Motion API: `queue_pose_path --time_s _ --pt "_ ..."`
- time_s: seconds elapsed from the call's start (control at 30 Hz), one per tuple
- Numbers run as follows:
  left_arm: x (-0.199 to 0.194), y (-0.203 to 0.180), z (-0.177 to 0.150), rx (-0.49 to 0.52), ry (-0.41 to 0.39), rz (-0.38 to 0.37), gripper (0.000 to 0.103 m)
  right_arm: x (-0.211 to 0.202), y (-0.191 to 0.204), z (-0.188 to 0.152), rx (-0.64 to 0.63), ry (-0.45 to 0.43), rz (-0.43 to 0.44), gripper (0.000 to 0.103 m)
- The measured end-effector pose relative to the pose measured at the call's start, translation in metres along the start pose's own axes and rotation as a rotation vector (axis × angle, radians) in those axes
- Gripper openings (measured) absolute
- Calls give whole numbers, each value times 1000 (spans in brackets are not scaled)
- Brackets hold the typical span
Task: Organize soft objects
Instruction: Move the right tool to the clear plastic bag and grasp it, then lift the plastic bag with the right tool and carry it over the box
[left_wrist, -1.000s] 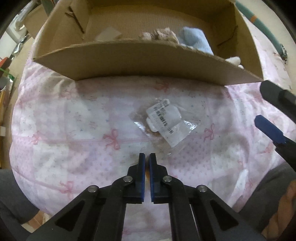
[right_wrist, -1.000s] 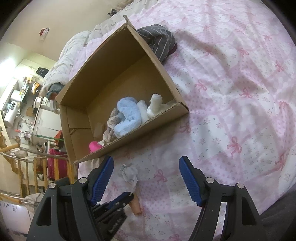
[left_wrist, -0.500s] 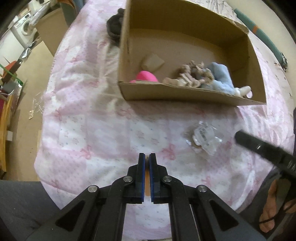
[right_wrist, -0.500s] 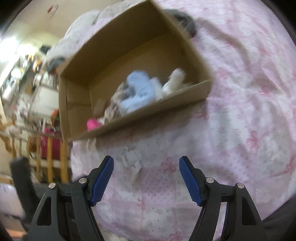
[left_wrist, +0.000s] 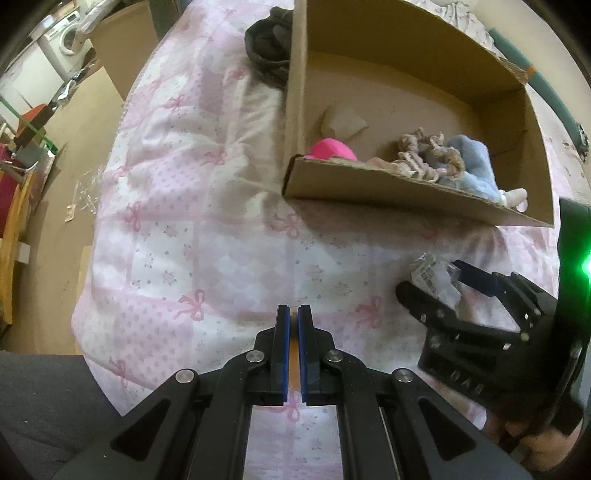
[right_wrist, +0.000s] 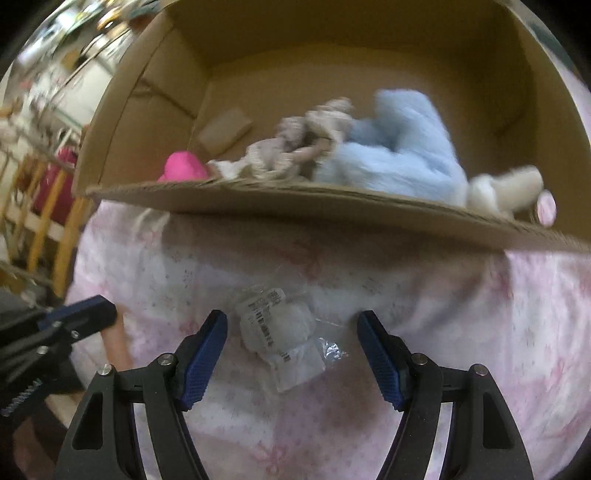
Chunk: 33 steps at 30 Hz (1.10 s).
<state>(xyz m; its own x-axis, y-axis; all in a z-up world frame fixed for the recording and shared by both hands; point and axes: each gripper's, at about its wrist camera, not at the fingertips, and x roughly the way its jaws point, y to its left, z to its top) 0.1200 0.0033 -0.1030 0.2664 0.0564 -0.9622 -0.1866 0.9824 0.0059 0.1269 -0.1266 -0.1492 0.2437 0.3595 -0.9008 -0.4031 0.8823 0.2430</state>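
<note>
A clear plastic packet with a white label (right_wrist: 280, 332) lies on the pink bedspread in front of a cardboard box (right_wrist: 332, 206). My right gripper (right_wrist: 291, 336) is open, its jaws on either side of the packet, low over it. In the left wrist view the right gripper (left_wrist: 436, 284) shows at the right with the packet (left_wrist: 432, 273) between its fingers. My left gripper (left_wrist: 294, 314) is shut and empty, held above the bedspread to the left. The box holds a pink item (left_wrist: 332, 149), a beige knotted toy (left_wrist: 424, 151), a light blue plush (left_wrist: 472, 162) and a white plush (right_wrist: 506, 188).
A dark striped garment (left_wrist: 269, 51) lies behind the box's left wall (left_wrist: 295, 92). The bed's edge drops off at the left to a floor with a red item (left_wrist: 33, 118), wooden rails (right_wrist: 51, 206) and a washing machine (left_wrist: 70, 37).
My right gripper swung round and dropped low until its open jaws straddle the packet. My left gripper rose and drew back to the left, staying shut.
</note>
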Motion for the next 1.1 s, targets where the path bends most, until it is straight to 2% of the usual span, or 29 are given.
queue_pose_path --time_s 0.07,0.1,0.13,0.17,0.2,0.33,0.67,1.1 --pt "2 1 0 -11 0 3 4 3 7 -4 -43 -1 -27 73" --pt "3 1 0 -15 1 1 4 4 10 -5 -60 -1 -27 60" --pt "4 1 0 -16 3 -1 4 4 12 -4 -65 1 -22 52" --pt "4 0 0 -14 3 -2 4 3 12 -3 -63 -4 -16 51" --pt "4 -1 0 -11 1 -2 4 2 12 -3 -62 -8 -10 43" --pt "2 -5 -1 10 -16 9 4 -5 11 -6 -62 -23 9 33" --pt "2 0 1 -15 -24 16 4 -26 7 -15 -24 -44 73 29" --pt "-8 8 -7 -39 -48 2 4 -53 -17 -35 82 -67 88 28"
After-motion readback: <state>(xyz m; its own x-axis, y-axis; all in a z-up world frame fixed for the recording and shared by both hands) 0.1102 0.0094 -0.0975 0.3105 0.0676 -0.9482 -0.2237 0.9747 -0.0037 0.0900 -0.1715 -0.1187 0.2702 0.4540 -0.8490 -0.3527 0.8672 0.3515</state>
